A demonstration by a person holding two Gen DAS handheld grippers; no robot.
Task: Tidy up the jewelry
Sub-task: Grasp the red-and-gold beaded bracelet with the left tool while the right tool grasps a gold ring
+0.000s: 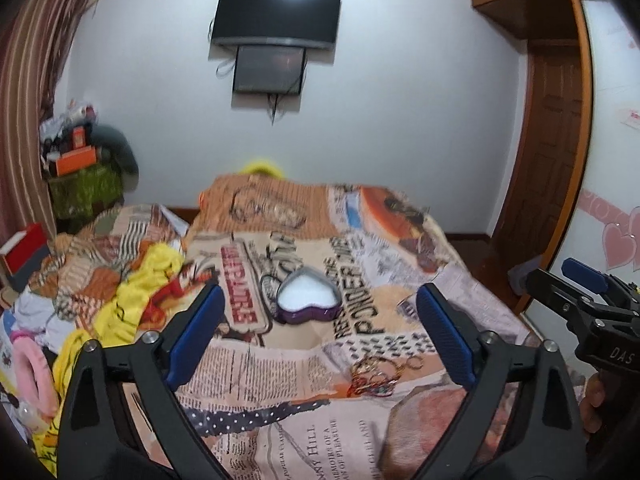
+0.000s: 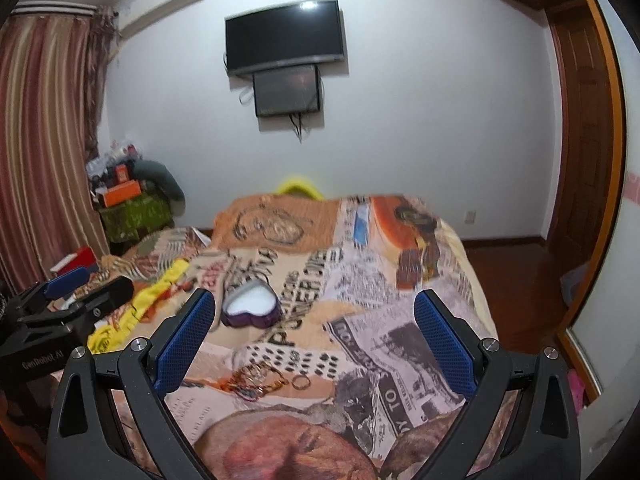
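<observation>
**A:** Two grippers over a bed [image 1: 472, 268] spread with a newsprint-pattern cover. Where does the jewelry sit?

**B:** In a tangle of bangles [image 1: 374, 378] on the cover, near the foot of both views, gold and coloured hoops piled together. A ring [image 1: 416, 363] lies just beside the pile, on its right.

**A:** And the box?

**B:** A heart-shaped box [image 1: 308, 300], purple-walled with a white lining, lies open farther up the bed, well apart from the bangles. A dark loop lies just to its left; what it is cannot be told.

**A:** The left gripper [image 1: 320, 332]?

**B:** Jaws spread wide, blue pads clear of everything. The box shows between the tips, beyond them, and the bangles lie below the right-hand finger [image 1: 446, 340]. Nothing is gripped.

**A:** The right gripper [image 2: 316, 340]?

**B:** Also spread wide and empty. In its own view the bangles [image 2: 256, 378] and ring [image 2: 301, 382] lie between the fingers, lower down, with the box [image 2: 251, 306] near the left-hand pad [image 2: 184, 344].

**A:** Anything else on the bed?

**B:** Yellow cloth [image 1: 132, 292] bunched at the left side. A dark TV [image 1: 276, 14] hangs on the wall behind, a smaller screen beneath it. Striped curtains [image 2: 44, 140] hang at left, a wooden door [image 1: 554, 148] at right. Both views are slightly blurred.
</observation>
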